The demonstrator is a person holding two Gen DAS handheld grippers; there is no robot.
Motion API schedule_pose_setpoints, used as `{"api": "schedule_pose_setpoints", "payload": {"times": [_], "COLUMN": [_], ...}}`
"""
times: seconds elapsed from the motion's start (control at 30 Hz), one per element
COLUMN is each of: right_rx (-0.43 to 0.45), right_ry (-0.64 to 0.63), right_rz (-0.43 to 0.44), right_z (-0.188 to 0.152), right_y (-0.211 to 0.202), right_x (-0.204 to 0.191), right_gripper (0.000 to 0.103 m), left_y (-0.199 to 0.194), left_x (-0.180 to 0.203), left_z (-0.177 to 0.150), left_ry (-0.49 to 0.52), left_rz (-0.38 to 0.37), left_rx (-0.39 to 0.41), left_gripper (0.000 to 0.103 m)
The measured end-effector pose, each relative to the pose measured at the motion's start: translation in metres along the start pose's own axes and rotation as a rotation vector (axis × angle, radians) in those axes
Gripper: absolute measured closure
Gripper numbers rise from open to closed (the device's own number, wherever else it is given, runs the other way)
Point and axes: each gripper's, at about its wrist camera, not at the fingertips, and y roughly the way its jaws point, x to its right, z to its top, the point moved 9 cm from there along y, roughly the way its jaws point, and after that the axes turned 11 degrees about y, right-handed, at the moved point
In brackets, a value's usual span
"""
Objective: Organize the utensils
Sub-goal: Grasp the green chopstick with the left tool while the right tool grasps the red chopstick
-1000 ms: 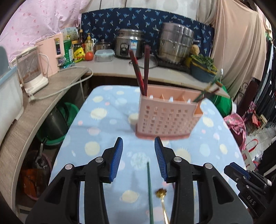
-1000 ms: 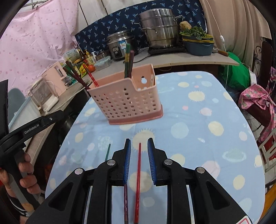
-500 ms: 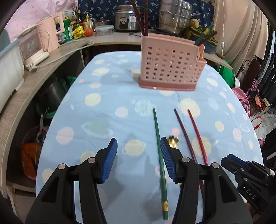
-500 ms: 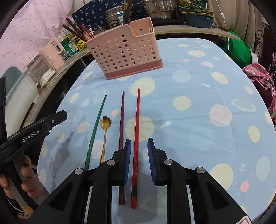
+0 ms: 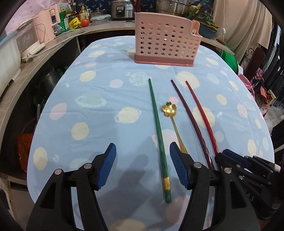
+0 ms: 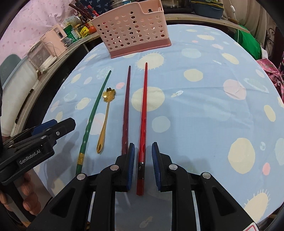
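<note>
The left tool (image 5: 142, 166) has just been opening, with the green chopstick (image 5: 158, 130) lying lengthwise between its loose jaws. The right tool (image 6: 142, 167) stands narrowly apart around the red chopstick (image 6: 143, 113). Both sticks point toward the pink basket (image 5: 165, 41) on the surface (image 5: 99, 110).

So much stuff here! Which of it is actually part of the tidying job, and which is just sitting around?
Part of the job:
- green chopstick
- gold flower spoon
- dark maroon chopstick
- red chopstick
- pink utensil basket

Just lying about:
- rice cooker
- tomato
- pink kettle
- lidded food box
</note>
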Motion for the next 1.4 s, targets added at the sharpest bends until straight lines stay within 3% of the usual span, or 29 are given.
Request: {"api": "schedule_pose_setpoints", "payload": {"times": [0.17, 0.33, 0.67, 0.87, 1.07, 1.23, 1.4], "right_rx": [0.013, 0.017, 0.022, 0.022, 0.022, 0.022, 0.020], "right_ry": [-0.019, 0.000, 0.025, 0.028, 0.028, 0.027, 0.027], "right_rz": [-0.024, -0.033, -0.025, -0.020, -0.019, -0.021, -0.020], "right_z": [-0.005, -0.008, -0.014, -0.015, -0.016, -0.016, -0.015], "right_y": [-0.003, -0.005, -0.010, -0.010, -0.010, -0.010, -0.011], "right_x": [0.001, 0.008, 0.012, 0.012, 0.013, 0.013, 0.013], "right_gripper": [0.085, 0.095, 0.096, 0.096, 0.095, 0.095, 0.096], "left_y": [0.001, 0.000, 0.007, 0.009, 0.008, 0.008, 0.008], "left_x": [0.008, 0.015, 0.022, 0.022, 0.021, 0.022, 0.022], "left_z": [-0.013, -0.023, -0.038, -0.041, -0.041, -0.041, -0.040], "left_ry": [0.017, 0.025, 0.009, 0.010, 0.024, 0.026, 0.020], "left_rz": [-0.016, -0.032, -0.073, -0.065, -0.052, -0.064, -0.078], "left_rx": [-0.022, -0.036, -0.082, -0.086, -0.083, -0.085, -0.087], "left_gripper": [0.042, 0.042, 0.042, 0.049, 0.070, 0.096, 0.096]}}
